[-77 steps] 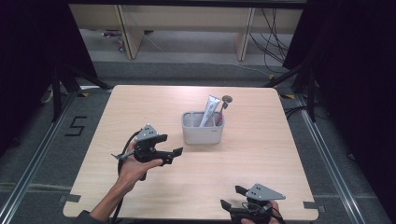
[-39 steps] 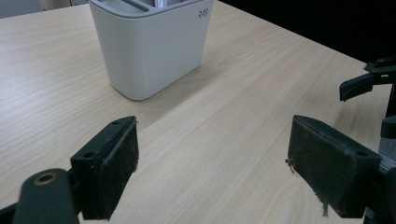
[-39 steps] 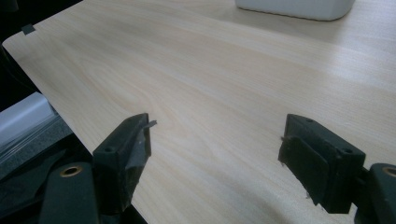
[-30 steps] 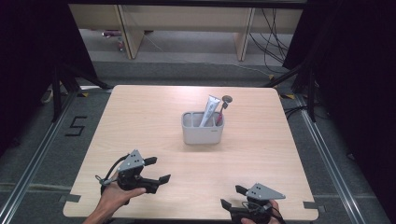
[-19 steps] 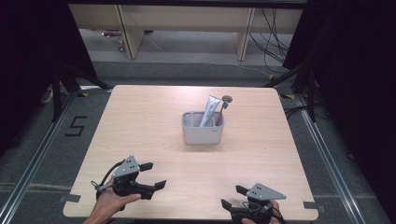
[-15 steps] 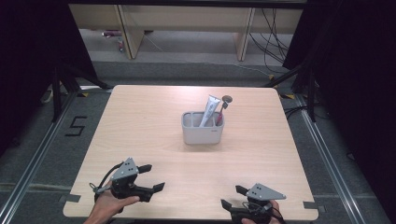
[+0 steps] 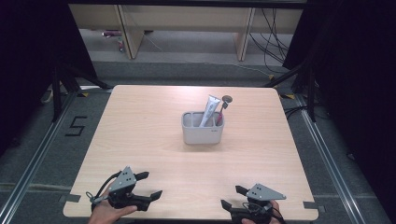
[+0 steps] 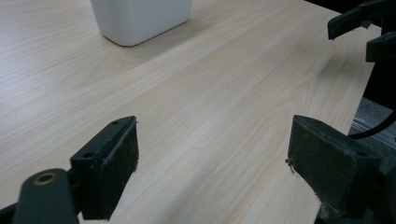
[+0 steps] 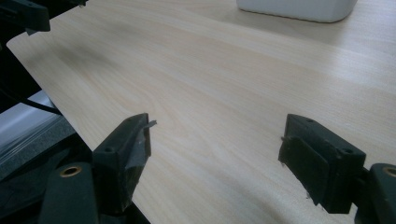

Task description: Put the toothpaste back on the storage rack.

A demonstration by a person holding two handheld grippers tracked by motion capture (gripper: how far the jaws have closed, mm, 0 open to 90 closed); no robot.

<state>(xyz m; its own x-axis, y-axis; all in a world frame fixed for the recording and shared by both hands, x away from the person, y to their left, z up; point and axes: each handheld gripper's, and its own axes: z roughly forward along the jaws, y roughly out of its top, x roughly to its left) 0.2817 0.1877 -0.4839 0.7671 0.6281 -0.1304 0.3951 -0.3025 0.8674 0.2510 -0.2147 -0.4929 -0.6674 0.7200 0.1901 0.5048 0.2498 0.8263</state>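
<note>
Both grippers rest at the near table edge, jaws spread wide and holding nothing: the left gripper (image 7: 148, 185) at the left corner, the right gripper (image 7: 232, 197) at the right. The white holder (image 7: 202, 128) stands mid-table, well apart from both, with a tube (image 7: 208, 110) and 1 red-handled tool (image 7: 223, 106) upright inside. To reach it well, approach from above; the bare table (image 7: 140, 121) offers no obstacle.
</note>
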